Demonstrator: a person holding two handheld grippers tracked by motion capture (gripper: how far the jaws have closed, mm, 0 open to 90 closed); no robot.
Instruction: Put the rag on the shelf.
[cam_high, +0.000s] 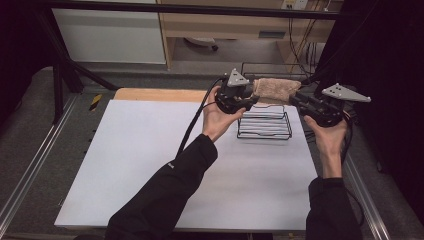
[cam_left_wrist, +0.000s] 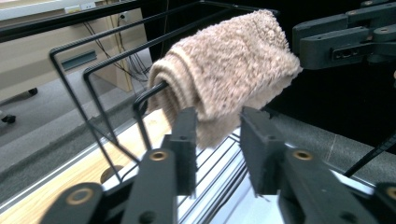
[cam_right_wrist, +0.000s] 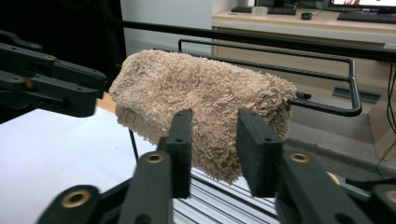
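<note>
A beige fluffy towel hangs folded over the top bar of a black wire rack at the back right of the white table. My left gripper is at the towel's left end, and my right gripper is at its right end. Both grippers are open. In each gripper view the towel's lower edge hangs in the gap between the jaws, and the pads stand clear of it. Each hand grips its tool from below.
The rack stands on the white table sheet, whose left and front parts are bare. A wooden strip edges the far side. Metal rails run along both sides, a black curtain hangs at the right, and a desk stands behind.
</note>
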